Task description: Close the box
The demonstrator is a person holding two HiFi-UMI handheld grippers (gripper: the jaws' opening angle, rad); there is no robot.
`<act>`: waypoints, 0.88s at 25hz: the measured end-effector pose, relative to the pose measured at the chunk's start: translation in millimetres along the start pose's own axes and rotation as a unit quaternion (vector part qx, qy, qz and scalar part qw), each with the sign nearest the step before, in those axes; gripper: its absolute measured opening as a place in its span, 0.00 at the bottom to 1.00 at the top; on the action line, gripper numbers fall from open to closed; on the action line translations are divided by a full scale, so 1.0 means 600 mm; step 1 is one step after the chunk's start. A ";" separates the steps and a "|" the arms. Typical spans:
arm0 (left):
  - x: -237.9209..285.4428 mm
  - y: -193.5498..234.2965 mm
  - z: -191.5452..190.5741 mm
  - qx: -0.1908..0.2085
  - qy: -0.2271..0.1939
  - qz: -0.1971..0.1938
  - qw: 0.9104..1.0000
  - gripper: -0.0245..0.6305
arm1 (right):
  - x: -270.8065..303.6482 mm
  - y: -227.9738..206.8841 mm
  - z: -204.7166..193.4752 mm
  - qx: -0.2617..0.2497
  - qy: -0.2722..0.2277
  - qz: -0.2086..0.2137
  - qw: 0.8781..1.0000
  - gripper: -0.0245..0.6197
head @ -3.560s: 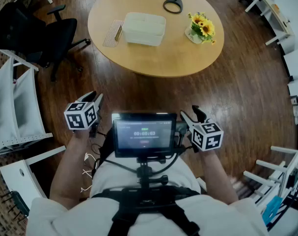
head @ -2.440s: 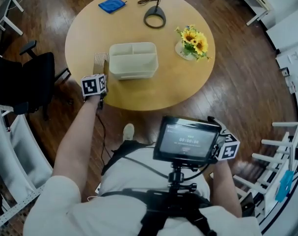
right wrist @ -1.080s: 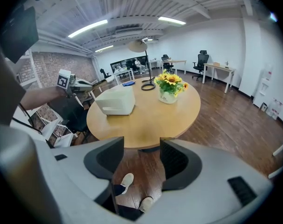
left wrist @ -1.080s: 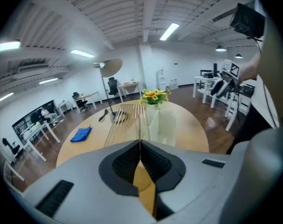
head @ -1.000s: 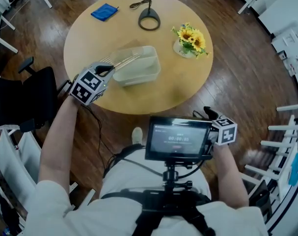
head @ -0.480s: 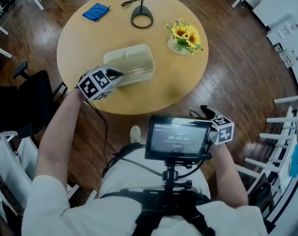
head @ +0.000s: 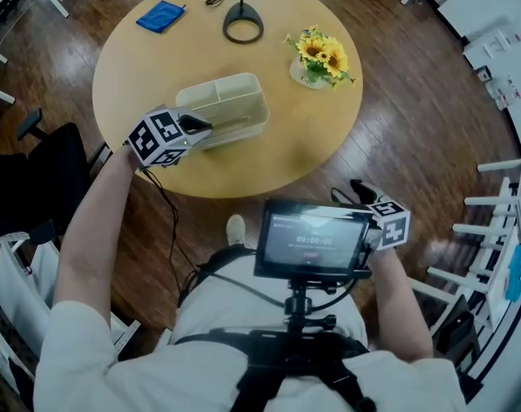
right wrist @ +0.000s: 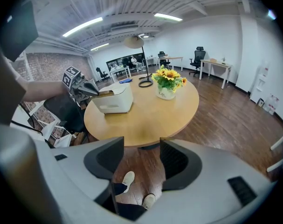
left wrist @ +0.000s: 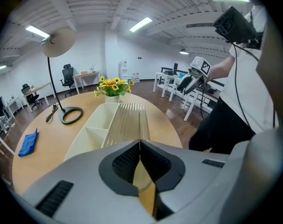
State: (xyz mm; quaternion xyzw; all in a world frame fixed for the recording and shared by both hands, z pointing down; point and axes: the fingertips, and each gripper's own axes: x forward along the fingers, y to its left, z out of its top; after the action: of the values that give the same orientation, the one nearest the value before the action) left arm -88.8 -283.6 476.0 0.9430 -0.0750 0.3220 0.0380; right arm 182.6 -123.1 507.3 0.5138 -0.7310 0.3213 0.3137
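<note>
A cream box (head: 230, 97) with open compartments stands on the round wooden table (head: 303, 144). Its thin ribbed lid (left wrist: 128, 120) is tilted over the box's near side, held by one edge. My left gripper (head: 198, 127) is shut on that edge at the box's left end; in the left gripper view the jaws (left wrist: 140, 146) meet tightly on it. The inner dividers (left wrist: 87, 129) still show left of the lid. My right gripper (head: 361, 194) hangs off the table beside the chest monitor, open (right wrist: 141, 160), with only floor and shoes between its fingers.
A pot of sunflowers (head: 318, 57), a lamp's ring base (head: 242, 28) and a blue cloth (head: 160, 15) sit on the far half of the table. A black office chair (head: 20, 187) stands at the left, white furniture (head: 500, 221) at the right. A monitor (head: 311, 239) hangs at my chest.
The left gripper went to the lid lying left of the box, closed on it, lifted it and brought it lower over the box. The right gripper stayed by the monitor.
</note>
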 end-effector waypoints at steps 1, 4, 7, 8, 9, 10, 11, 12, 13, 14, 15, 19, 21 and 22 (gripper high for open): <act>0.000 0.000 0.000 -0.003 -0.002 -0.002 1.000 0.04 | -0.001 0.003 0.000 0.000 0.002 0.001 1.000 0.43; 0.001 0.001 0.001 -0.004 -0.005 -0.001 1.000 0.04 | -0.006 0.010 0.004 -0.004 0.005 0.000 1.000 0.43; 0.001 0.001 0.002 0.001 -0.005 0.002 1.000 0.04 | -0.007 0.010 0.004 -0.005 0.004 -0.003 1.000 0.43; 0.001 0.001 0.001 0.003 -0.005 0.003 1.000 0.04 | -0.007 0.011 0.004 -0.005 0.005 -0.003 1.000 0.43; 0.002 0.001 0.001 0.004 -0.005 0.005 1.000 0.04 | -0.006 0.011 0.004 -0.006 0.005 -0.002 1.000 0.43; 0.002 0.002 0.001 0.005 -0.004 0.007 1.000 0.05 | -0.005 0.011 0.004 -0.007 0.005 -0.001 1.000 0.43; 0.003 0.003 0.001 0.006 -0.004 0.011 1.000 0.05 | -0.004 0.010 0.004 -0.008 0.005 0.000 1.000 0.43; 0.003 0.005 0.001 0.006 -0.004 0.016 1.000 0.05 | -0.004 0.010 0.004 -0.009 0.004 0.000 1.000 0.43; 0.003 0.006 0.001 0.007 -0.003 0.022 1.000 0.07 | -0.004 0.010 0.006 -0.010 0.004 0.000 1.000 0.43; 0.002 0.008 0.001 0.008 -0.002 0.027 1.000 0.07 | -0.004 0.011 0.007 -0.011 0.004 0.000 1.000 0.43; 0.001 0.008 0.001 0.009 -0.001 0.031 0.999 0.07 | -0.005 0.012 0.009 -0.012 0.003 0.000 1.000 0.43; -0.005 0.005 0.009 0.005 -0.004 0.045 0.999 0.11 | -0.009 0.009 0.010 -0.018 -0.001 0.004 1.000 0.43; -0.011 0.006 0.012 0.002 -0.006 0.057 0.998 0.12 | -0.011 0.009 0.011 -0.022 -0.003 0.009 1.000 0.43; -0.016 0.008 0.015 -0.002 -0.008 0.067 0.998 0.12 | -0.011 0.009 0.011 -0.025 -0.005 0.012 1.000 0.43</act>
State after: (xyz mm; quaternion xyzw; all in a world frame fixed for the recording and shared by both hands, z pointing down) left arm -91.7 -288.1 463.0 0.9384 -0.1388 0.3160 0.0179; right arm 178.5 -123.6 497.4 0.4983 -0.7465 0.3045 0.3190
